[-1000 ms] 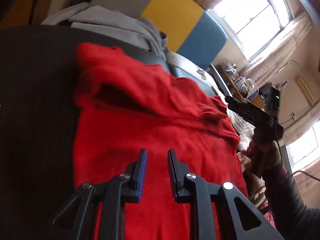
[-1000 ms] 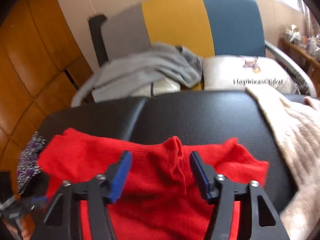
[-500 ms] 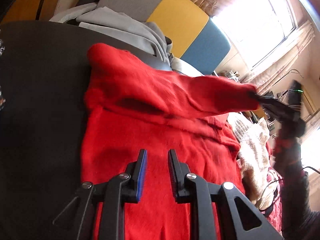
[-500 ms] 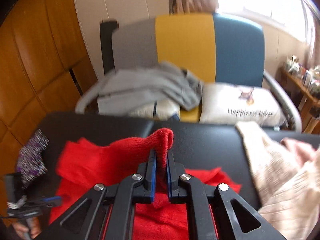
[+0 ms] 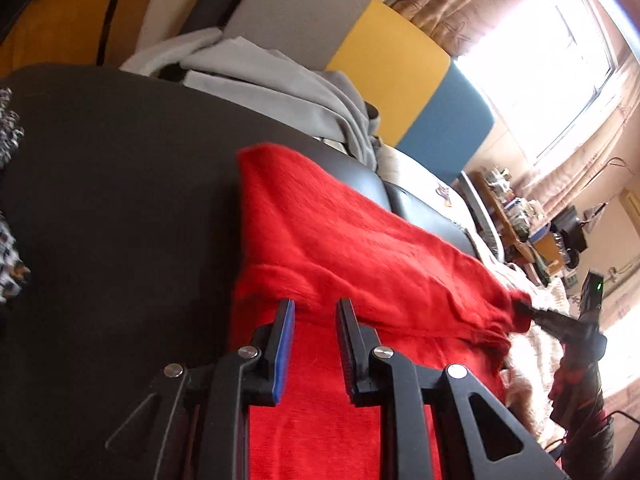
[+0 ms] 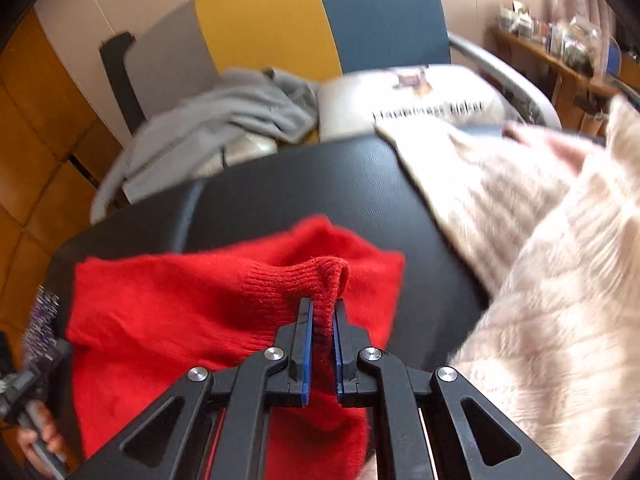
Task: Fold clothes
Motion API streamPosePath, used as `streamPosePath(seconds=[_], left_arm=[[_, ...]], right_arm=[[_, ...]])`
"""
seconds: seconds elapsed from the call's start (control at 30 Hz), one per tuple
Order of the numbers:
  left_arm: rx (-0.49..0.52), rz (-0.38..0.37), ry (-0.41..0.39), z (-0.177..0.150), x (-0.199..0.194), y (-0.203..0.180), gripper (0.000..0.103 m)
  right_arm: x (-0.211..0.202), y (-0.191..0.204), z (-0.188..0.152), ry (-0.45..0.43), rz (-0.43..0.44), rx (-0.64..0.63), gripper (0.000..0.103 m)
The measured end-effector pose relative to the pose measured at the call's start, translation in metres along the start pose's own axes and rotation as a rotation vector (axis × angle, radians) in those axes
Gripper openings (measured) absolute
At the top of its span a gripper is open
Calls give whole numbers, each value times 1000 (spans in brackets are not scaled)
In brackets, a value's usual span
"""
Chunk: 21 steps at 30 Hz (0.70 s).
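A red sweater [image 5: 360,240] lies spread on a black padded surface [image 5: 120,200]. My right gripper [image 6: 323,302] is shut on the ribbed cuff [image 6: 320,276] of its sleeve, and the cuff bulges up between the pads. In the left wrist view that sleeve stretches across the sweater's body to the right gripper [image 5: 534,312] at the right edge. My left gripper [image 5: 316,304] hovers over the sweater's near part, just below the sleeve's fold. Its jaws stand a narrow gap apart with nothing pinched between them. The sweater [image 6: 180,304] fills the lower left of the right wrist view.
A cream knit garment [image 6: 540,280] lies on the right of the black surface [image 6: 320,184]. Behind it, a grey, yellow and blue chair holds a grey garment [image 6: 224,116] and a white printed pillow [image 6: 420,96]. A patterned cloth [image 5: 8,160] sits at the left edge.
My right gripper has closed on the sleeve cuff, lifted it and drawn it across the sweater toward the right. The left gripper has shifted slightly along the sweater, its gap unchanged.
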<state>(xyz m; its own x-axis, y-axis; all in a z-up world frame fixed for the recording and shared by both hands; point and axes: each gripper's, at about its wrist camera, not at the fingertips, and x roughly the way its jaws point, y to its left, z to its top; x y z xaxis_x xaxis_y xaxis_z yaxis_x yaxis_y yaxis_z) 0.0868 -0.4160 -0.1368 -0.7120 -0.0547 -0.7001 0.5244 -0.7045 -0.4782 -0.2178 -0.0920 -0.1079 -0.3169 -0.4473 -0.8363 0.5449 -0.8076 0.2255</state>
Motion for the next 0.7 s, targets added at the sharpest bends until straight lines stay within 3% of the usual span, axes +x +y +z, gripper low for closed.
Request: streamPosePath(seconds=[0.2, 0.27, 0.4, 0.43, 0.53, 0.6, 0.7], left_arm=[[110, 61, -30, 26, 10, -21, 21], [145, 82, -15, 32, 22, -28, 21], [162, 130, 56, 29, 46, -28, 21], [169, 139, 67, 25, 48, -26, 21], [171, 151, 89, 12, 51, -20, 21], [161, 148, 94, 4, 51, -17, 21], [151, 154, 89, -1, 48, -14, 21]], right_arm=[[17, -9, -7, 3, 6, 29, 11], [14, -13, -6, -9, 7, 49, 23], [-19, -12, -2, -162, -81, 36, 34], [-28, -4, -3, -196, -64, 2, 40], [-43, 28, -9, -243, 25, -112, 44], [-33, 50, -16, -205, 89, -160, 45], [4, 63, -27, -103, 55, -165, 45]])
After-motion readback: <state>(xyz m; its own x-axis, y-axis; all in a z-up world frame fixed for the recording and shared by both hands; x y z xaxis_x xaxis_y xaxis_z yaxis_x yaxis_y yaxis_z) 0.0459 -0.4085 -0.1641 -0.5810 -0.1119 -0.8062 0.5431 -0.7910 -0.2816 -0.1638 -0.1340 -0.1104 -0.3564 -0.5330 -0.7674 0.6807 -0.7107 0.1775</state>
